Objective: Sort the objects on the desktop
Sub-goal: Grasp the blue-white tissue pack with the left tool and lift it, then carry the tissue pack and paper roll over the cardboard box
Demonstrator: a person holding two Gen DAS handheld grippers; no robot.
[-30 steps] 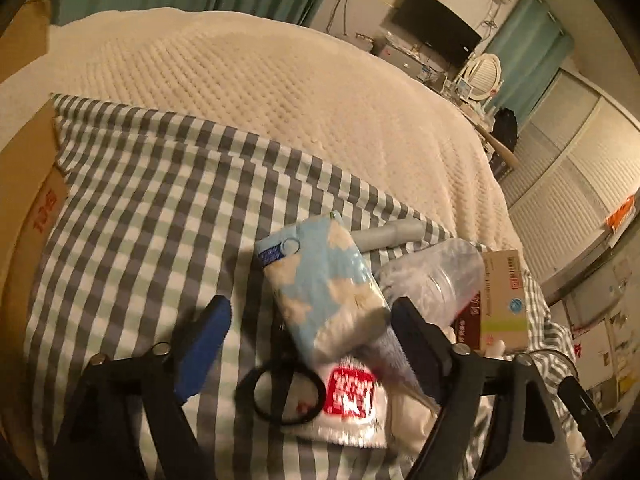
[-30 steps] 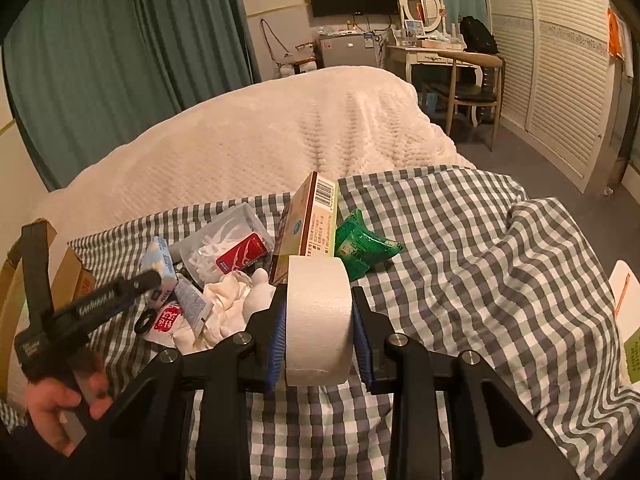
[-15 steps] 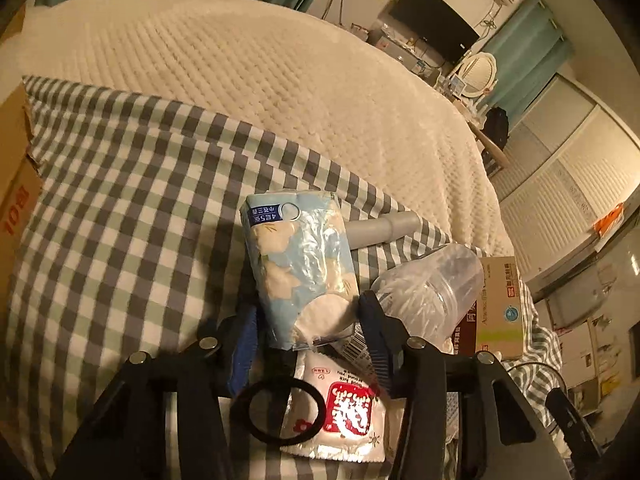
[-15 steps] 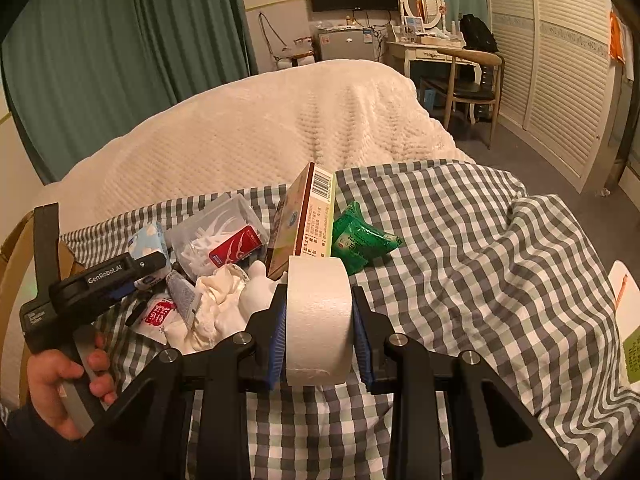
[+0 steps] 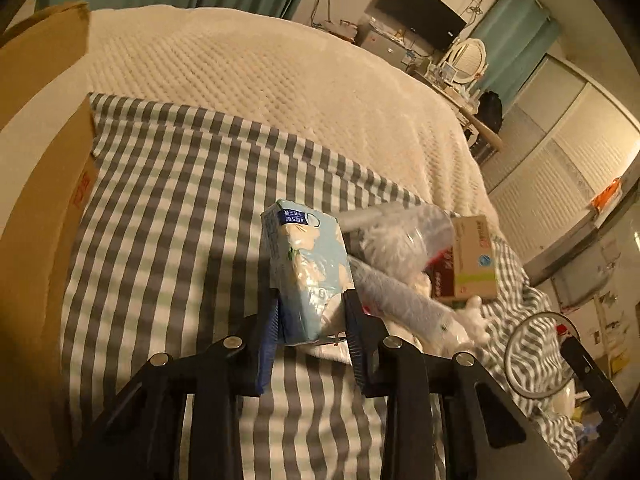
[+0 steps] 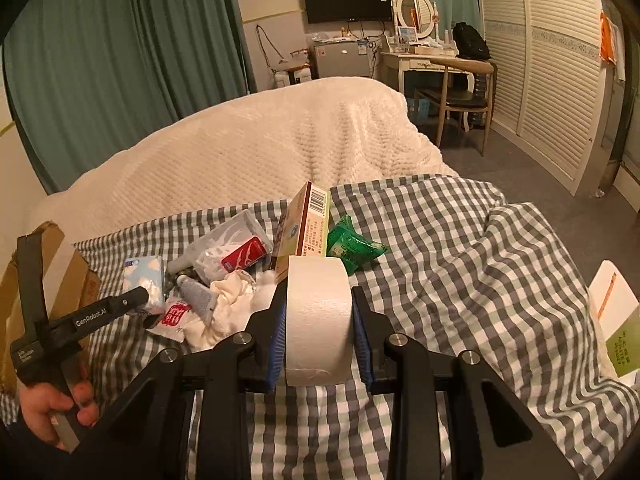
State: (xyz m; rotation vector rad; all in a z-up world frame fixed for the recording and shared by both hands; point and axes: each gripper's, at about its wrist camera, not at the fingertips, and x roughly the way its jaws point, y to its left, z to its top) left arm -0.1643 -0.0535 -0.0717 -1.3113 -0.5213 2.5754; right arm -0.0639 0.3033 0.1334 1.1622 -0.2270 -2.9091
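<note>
Tissue pack point(image 5: 308, 276) sits between the left gripper's point(image 5: 310, 312) jaws, which are closing on it just above the checked cloth point(image 5: 168, 208). The right gripper point(image 6: 319, 320) holds a tape roll point(image 6: 318, 316) tight. The step looks like picking things out of the pile. Next, both likely go to the cardboard box point(image 5: 44, 184) at the left edge. Open cloth lies between, so the way is free.

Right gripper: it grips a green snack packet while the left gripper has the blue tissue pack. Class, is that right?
Not quite. The right gripper grips a white tape roll, as the right wrist view shows; the green packet lies on the checked cloth. The left gripper, jaws closing, has the blue tissue pack.
</note>
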